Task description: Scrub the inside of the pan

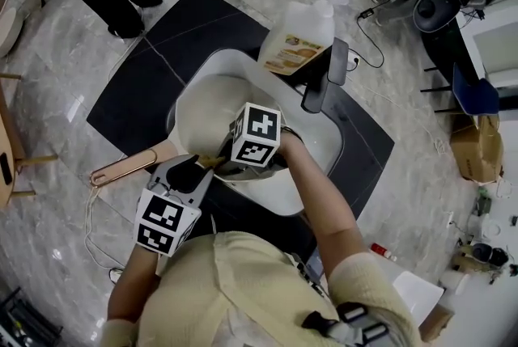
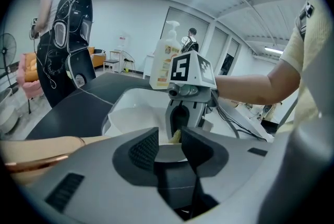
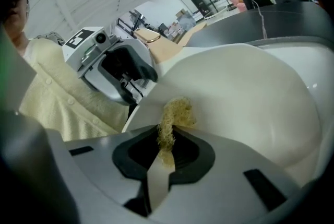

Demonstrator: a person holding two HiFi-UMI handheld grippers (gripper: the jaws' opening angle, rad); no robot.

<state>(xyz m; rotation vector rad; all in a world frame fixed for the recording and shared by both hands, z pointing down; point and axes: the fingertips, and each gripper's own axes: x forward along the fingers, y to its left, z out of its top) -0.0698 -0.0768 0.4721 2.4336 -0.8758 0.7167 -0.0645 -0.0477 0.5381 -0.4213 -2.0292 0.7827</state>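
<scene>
A white pan (image 1: 212, 104) with a copper-coloured handle (image 1: 125, 167) is tilted in the white sink (image 1: 328, 145). My left gripper (image 1: 191, 172) is shut on the pan's near rim (image 2: 169, 153), beside the handle (image 2: 31, 154). My right gripper (image 1: 220, 162) is shut on a yellowish fibrous scrubber (image 3: 175, 115), whose tuft presses on the pan's inner wall (image 3: 245, 97) near the rim. In the left gripper view the right gripper (image 2: 179, 131) stands just beyond the rim, and the scrubber (image 2: 176, 136) peeks out at its tips. The left gripper (image 3: 117, 69) shows at upper left in the right gripper view.
A big detergent bottle (image 1: 298, 36) stands at the sink's far edge, next to a black faucet (image 1: 325, 78). The sink sits in a dark counter (image 1: 133, 90). A cable (image 1: 97, 212) trails on the floor by the handle. A person (image 2: 65, 24) stands in the background.
</scene>
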